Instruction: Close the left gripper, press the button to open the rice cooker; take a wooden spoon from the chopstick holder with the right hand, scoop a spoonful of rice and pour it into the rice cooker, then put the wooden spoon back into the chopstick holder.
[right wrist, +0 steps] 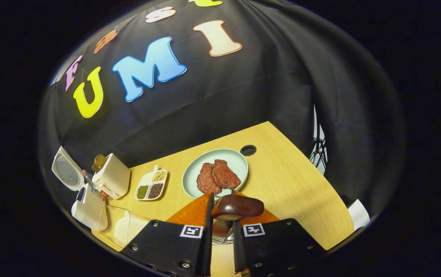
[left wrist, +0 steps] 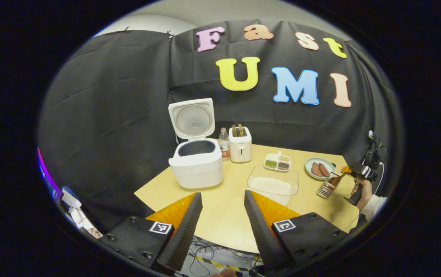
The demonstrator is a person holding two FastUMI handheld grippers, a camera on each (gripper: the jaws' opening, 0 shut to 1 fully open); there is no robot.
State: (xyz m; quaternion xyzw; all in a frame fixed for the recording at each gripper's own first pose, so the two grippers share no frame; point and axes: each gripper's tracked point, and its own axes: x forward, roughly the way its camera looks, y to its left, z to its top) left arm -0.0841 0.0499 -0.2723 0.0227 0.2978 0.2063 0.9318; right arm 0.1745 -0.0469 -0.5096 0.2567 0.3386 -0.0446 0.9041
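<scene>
The white rice cooker point(left wrist: 196, 163) stands at the table's back left with its lid point(left wrist: 192, 118) raised and the dark pot showing. My left gripper point(left wrist: 223, 193) hovers open over the near table edge, nothing between its fingers. At the right, a hand point(left wrist: 363, 192) holds my right gripper point(left wrist: 350, 170), which is shut on the wooden spoon point(left wrist: 336, 179) standing tilted in the metal chopstick holder point(left wrist: 326, 188). In the right gripper view the spoon's dark bowl point(right wrist: 237, 207) sticks up between the fingers of the right gripper point(right wrist: 223, 211), with the holder's rim point(right wrist: 220, 237) just below.
A clear container of rice point(left wrist: 273, 181) sits mid-table. Behind it are a divided tray of grains point(left wrist: 278, 162), a toaster point(left wrist: 240, 144) and a bottle point(left wrist: 224, 143). A plate with meat point(right wrist: 239, 158) lies just beyond the chopstick holder. Cables lie below the table's near edge.
</scene>
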